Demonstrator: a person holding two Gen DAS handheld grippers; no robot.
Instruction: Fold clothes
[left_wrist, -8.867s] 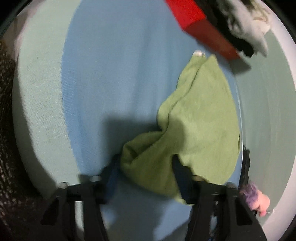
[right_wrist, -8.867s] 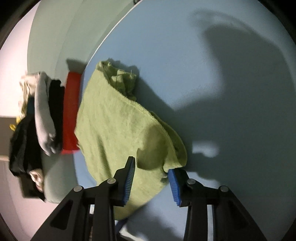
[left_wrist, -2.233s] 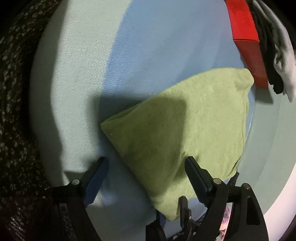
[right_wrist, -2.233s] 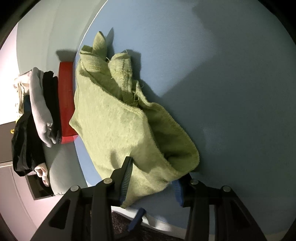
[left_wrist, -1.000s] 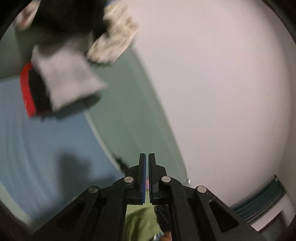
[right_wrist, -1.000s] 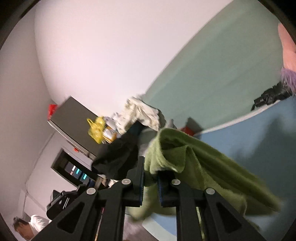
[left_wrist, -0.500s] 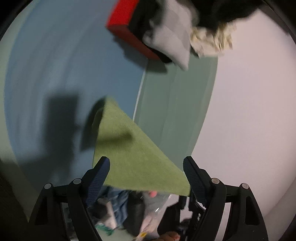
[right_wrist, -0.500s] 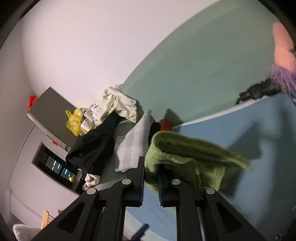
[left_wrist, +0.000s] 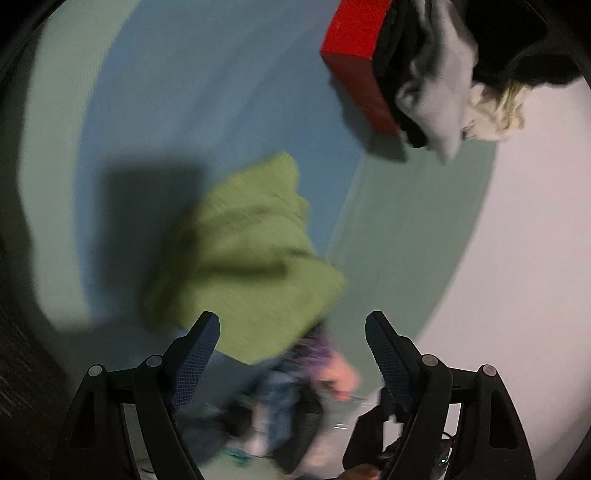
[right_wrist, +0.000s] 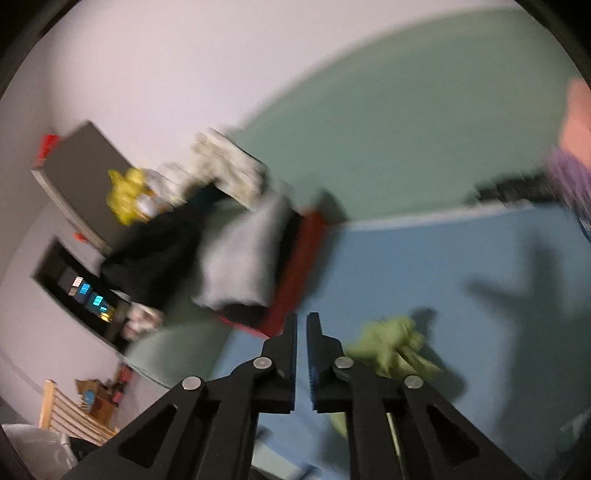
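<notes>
Evidently mid-task; green cloth (left_wrist: 243, 254) lies bunched just ahead of left gripper (left_wrist: 291, 339), jaws wide apart, nothing held; right gripper (right_wrist: 301, 343) nearly closed, empty, cloth beside it; folding unfinished.

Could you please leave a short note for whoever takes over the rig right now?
Left gripper: jaws have just opened wide and grip nothing; it points at the green cloth.
Right gripper: jaws nearly together, with nothing visible between them. The cloth shows beside one finger, and I cannot tell whether an edge is caught.
Things: the cloth lies bunched on the blue surface, and other clothes are heaped on the red box at its far edge.
Done: the cloth is down in a rough bundle, though blur hides how neat it is.
Left: probably square up the fold, then take the next garment.
</notes>
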